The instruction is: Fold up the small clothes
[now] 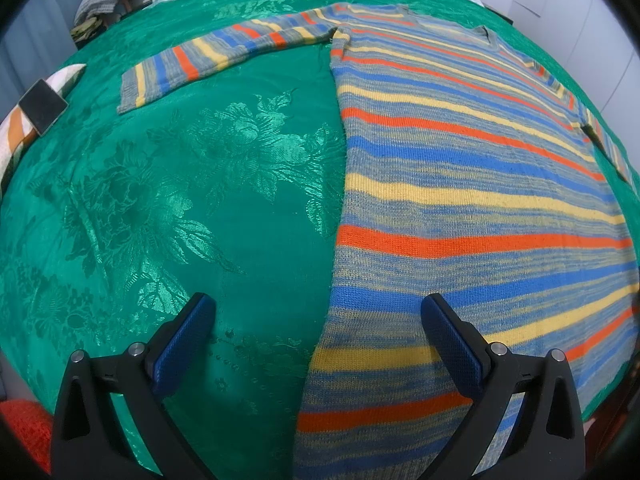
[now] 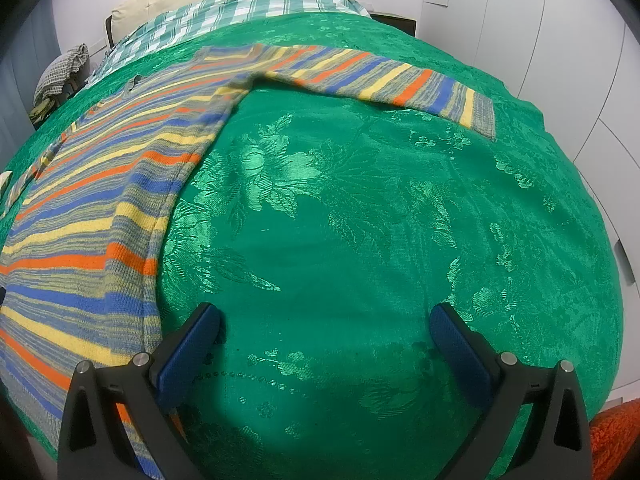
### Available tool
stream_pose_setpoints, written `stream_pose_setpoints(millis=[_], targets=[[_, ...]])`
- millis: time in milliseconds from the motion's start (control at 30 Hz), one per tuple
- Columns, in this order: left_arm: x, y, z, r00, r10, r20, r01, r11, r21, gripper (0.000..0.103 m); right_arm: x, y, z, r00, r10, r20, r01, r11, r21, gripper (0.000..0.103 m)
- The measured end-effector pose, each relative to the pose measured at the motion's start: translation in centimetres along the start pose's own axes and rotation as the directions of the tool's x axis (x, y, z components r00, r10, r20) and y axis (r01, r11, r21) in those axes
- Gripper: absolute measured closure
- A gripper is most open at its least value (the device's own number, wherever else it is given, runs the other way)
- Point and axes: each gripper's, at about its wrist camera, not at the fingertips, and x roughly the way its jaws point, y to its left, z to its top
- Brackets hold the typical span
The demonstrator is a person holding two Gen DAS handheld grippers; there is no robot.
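Note:
A striped knit sweater (image 1: 460,184) in grey, blue, yellow and orange lies flat on a green floral bedspread (image 1: 168,200). Its left sleeve (image 1: 224,56) stretches out to the left at the far side. My left gripper (image 1: 318,312) is open and empty, hovering over the sweater's lower left edge, one finger above the knit and one above the bedspread. In the right wrist view the sweater (image 2: 104,184) lies at the left and its right sleeve (image 2: 384,80) reaches right. My right gripper (image 2: 324,320) is open and empty above the bare bedspread (image 2: 360,220), just right of the sweater's hem.
A phone (image 1: 42,106) rests on a striped pillow (image 1: 16,136) at the left bed edge. A checked blanket (image 2: 248,8) covers the far end of the bed. A chair with clothes (image 2: 60,72) stands at the back left. White cupboards (image 2: 560,60) line the right side.

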Motion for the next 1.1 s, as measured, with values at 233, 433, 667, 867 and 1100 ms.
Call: stream_pose_setpoints(millis=[233,433,667,867,1100], targets=[[-1.9,0.1,0.5,0.997,0.008,0.081,-0.008,1.000,-0.007,0.001,-0.1,0.0,0.1,1.000,0.003,0.000,-0.003,1.000,0.002,0.000],[-5.6,2.1,0.9,0.963,0.030,0.269,-0.011,0.997,-0.073,0.001,-3.8,-3.2,2.8,0.990,0.114,0.089,-0.125,0.984,0.128,0.001],[-4.8,3.8,1.5,0.968,0.028,0.250,0.010,0.989,-0.150,0.001,-1.6,-15.0,13.1,0.974,0.170,0.147,-0.211,0.916,0.342,0.006],[-4.5,3.2,1.1,0.969,0.055,0.240,-0.022,0.990,-0.136,0.001,5.6,-21.1,14.8,0.965,0.262,0.022,-0.225,0.778,0.586,0.036],[-3.1,3.1,1.0,0.981,0.053,0.184,-0.026,0.989,-0.147,0.001,8.8,-17.9,16.0,0.979,0.118,-0.168,-0.036,0.904,0.425,0.080]])
